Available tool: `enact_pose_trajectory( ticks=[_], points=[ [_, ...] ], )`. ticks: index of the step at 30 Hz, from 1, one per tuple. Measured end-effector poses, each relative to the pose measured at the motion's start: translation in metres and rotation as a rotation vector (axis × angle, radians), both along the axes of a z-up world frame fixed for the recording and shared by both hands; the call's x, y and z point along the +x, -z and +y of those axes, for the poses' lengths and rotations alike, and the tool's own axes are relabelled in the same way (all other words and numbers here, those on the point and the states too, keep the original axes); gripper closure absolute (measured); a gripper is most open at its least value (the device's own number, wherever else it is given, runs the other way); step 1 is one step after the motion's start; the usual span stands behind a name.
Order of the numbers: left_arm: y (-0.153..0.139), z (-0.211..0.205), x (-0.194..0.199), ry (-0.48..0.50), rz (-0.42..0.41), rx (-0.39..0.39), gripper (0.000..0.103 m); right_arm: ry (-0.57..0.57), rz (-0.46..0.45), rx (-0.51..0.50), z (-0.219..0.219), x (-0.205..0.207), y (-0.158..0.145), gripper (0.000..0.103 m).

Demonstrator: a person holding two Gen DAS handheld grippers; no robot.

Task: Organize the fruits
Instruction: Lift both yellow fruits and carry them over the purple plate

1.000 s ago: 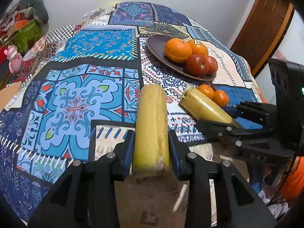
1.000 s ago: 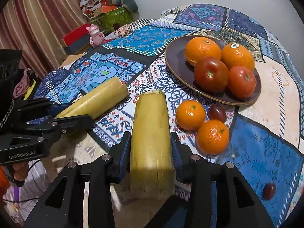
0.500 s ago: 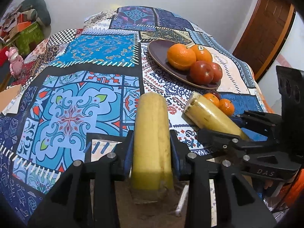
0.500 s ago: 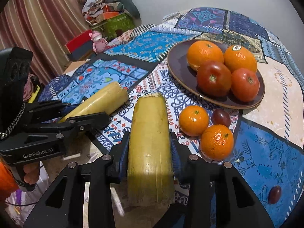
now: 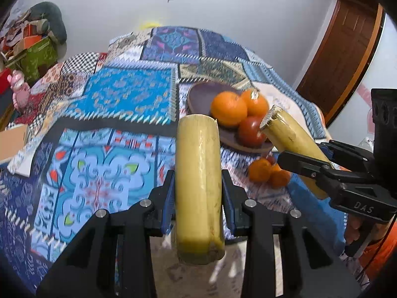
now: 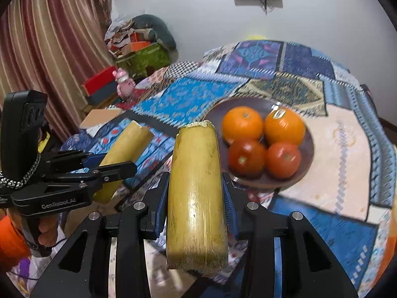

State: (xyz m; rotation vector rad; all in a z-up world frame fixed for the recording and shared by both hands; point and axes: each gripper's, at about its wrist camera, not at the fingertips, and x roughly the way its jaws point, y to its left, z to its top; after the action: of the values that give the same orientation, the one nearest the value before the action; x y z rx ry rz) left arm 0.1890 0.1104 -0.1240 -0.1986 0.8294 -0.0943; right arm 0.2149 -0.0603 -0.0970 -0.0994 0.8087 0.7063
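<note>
Left gripper [image 5: 198, 196] is clamped on a pale yellow, cylindrical banana piece [image 5: 198, 186], smooth-skinned with a ragged cut top, standing up between the blue pads. Right gripper [image 6: 196, 198] grips a second banana piece [image 6: 197, 193], duller and faintly streaked, likewise raised above the patterned tablecloth [image 5: 104, 173]. Ahead of the right gripper, slightly rightward, a dark round plate [image 6: 307, 149] carries two oranges and two red fruits. Open cloth lies left of the plate; small loose oranges [image 5: 269, 171] rest before it.
</note>
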Motion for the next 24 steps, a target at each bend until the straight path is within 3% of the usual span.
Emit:
enact_pose_trajectory(
  ticks=[10,24],
  points=[
    [-0.016,-0.015,0.037,0.015,-0.04,0.003,0.068,0.046,-0.067,-0.012,-0.008,0.031,-0.016,0.067],
    [-0.003,-0.019,0.113,-0.002,0.015,-0.04,0.068,0.092,-0.065,-0.011,-0.013,0.086,-0.011,0.067]
  ],
)
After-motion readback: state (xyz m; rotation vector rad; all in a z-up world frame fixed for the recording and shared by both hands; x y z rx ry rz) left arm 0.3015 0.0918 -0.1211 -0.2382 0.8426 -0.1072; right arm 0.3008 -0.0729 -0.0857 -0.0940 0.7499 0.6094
